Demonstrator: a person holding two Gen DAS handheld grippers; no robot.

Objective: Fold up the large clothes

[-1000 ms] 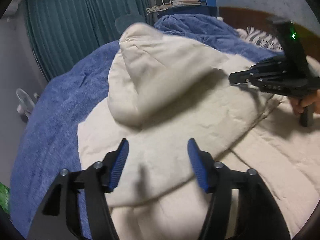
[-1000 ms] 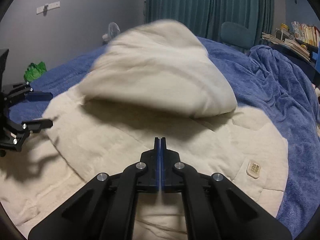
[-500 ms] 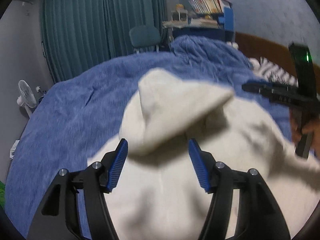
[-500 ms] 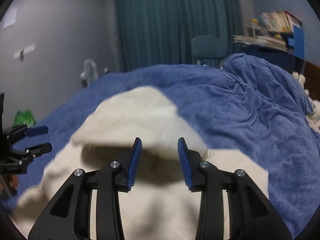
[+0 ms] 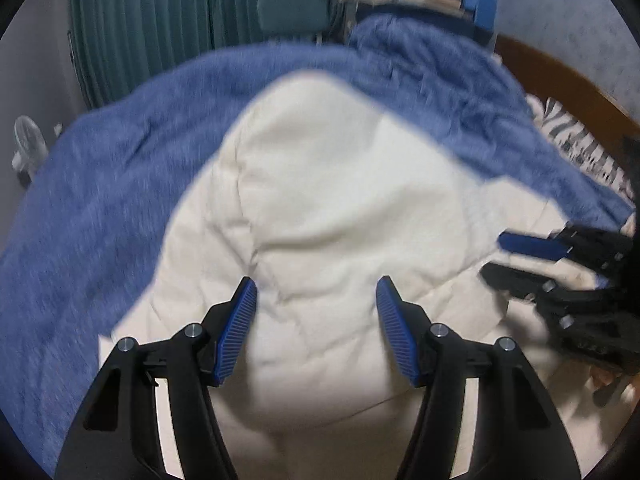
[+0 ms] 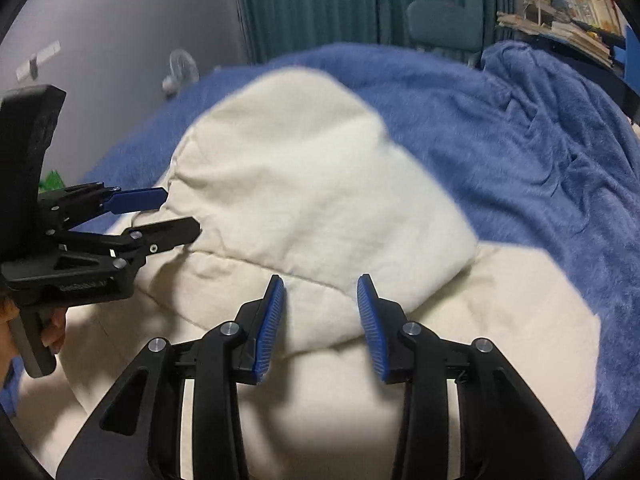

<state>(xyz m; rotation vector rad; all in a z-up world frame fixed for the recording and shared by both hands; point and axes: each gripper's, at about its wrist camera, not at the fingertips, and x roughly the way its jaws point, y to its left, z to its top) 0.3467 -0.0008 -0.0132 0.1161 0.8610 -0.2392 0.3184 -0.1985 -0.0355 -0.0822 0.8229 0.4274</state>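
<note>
A blue blanket [image 5: 100, 184] covered the bed, and on it lay the cream garment [image 5: 328, 200], with one thick part folded over the rest. A teal curtain [image 6: 320, 4] hung behind, and a chair [image 6: 444, 24] stood before it. The left gripper [image 5: 316, 332] was above the garment with its jaws wide apart and nothing between them. The right gripper [image 6: 320, 324] was also spread and empty, above the folded edge. A small fan [image 5: 28, 144] stood by the wall.

Dim indoor light, motion blur, fisheye-warped edges
</note>
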